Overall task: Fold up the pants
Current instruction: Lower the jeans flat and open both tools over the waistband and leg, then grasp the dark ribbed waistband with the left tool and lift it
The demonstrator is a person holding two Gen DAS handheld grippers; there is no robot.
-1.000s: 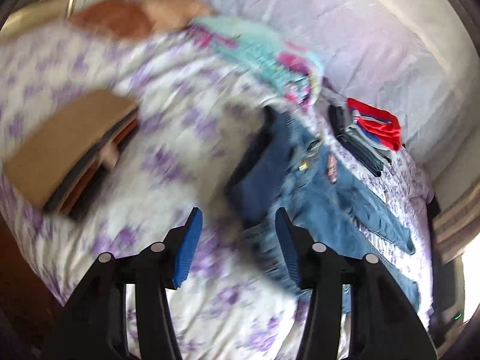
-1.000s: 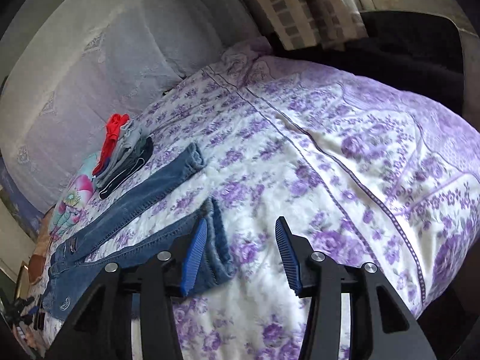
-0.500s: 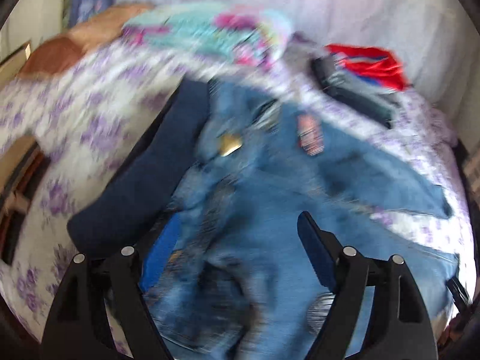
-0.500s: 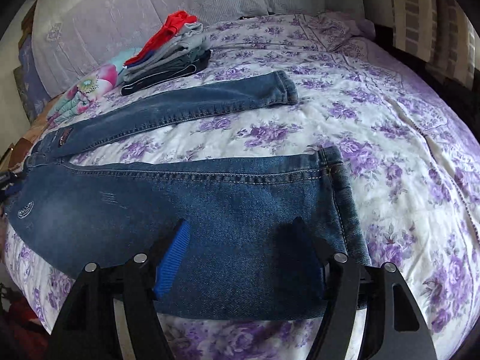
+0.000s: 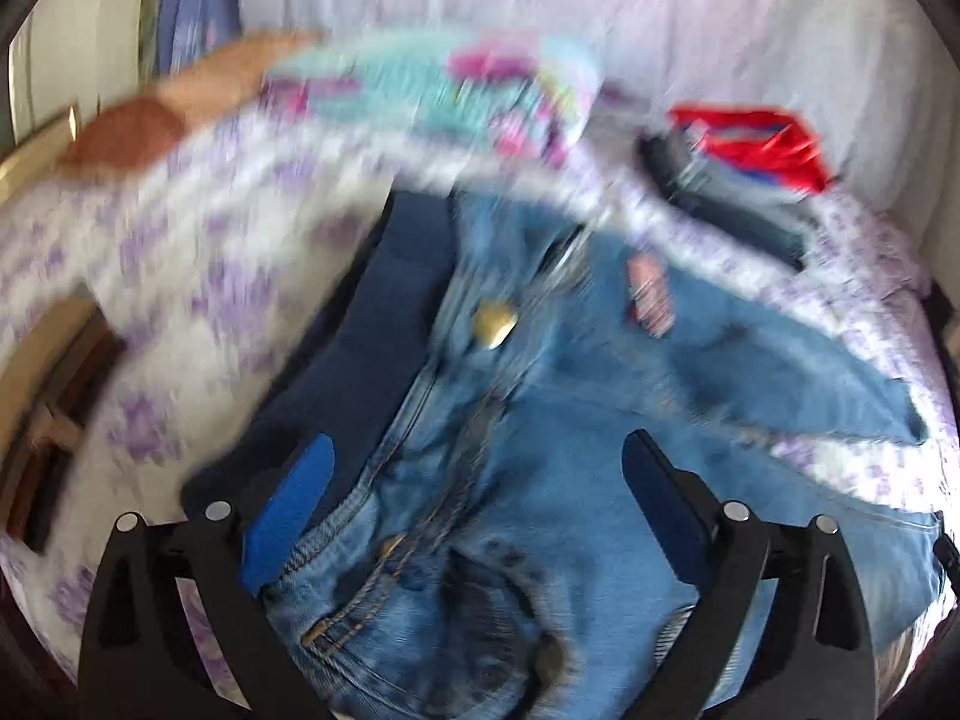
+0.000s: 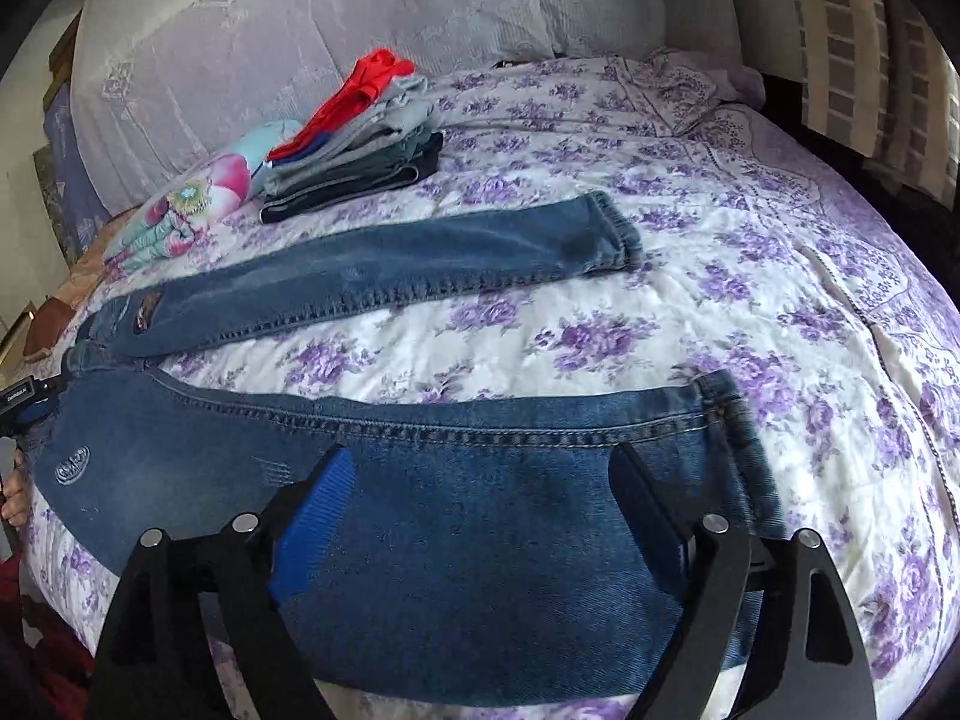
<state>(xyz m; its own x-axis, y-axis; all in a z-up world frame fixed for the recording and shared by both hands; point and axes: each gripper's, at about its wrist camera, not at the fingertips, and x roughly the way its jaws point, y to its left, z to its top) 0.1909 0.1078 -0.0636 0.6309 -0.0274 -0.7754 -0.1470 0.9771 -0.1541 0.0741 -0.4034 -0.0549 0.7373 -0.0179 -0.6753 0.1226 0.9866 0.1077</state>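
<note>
The jeans (image 6: pixel 456 468) are spread flat on the bed (image 6: pixel 750 276), the two legs splayed apart with a strip of floral cover between them. The near leg is spanned by the right gripper (image 6: pixel 480 480), whose fingers are held wide apart above the denim, nothing between them being clamped. The waistband end is seen in the blurred left wrist view, where the left gripper (image 5: pixel 474 480) is likewise spread wide over the fly and pocket area of the jeans (image 5: pixel 540 480). A dark blue garment (image 5: pixel 372 360) lies partly under the waistband. Beyond the far leg, near it, a stack of folded clothes (image 6: pixel 354 150) topped in red is set, with a turquoise patterned pillow (image 6: pixel 198 204) just beside it. Brown flat items (image 5: pixel 54 384) lie at the bed's edge; what they are cannot be told.
</note>
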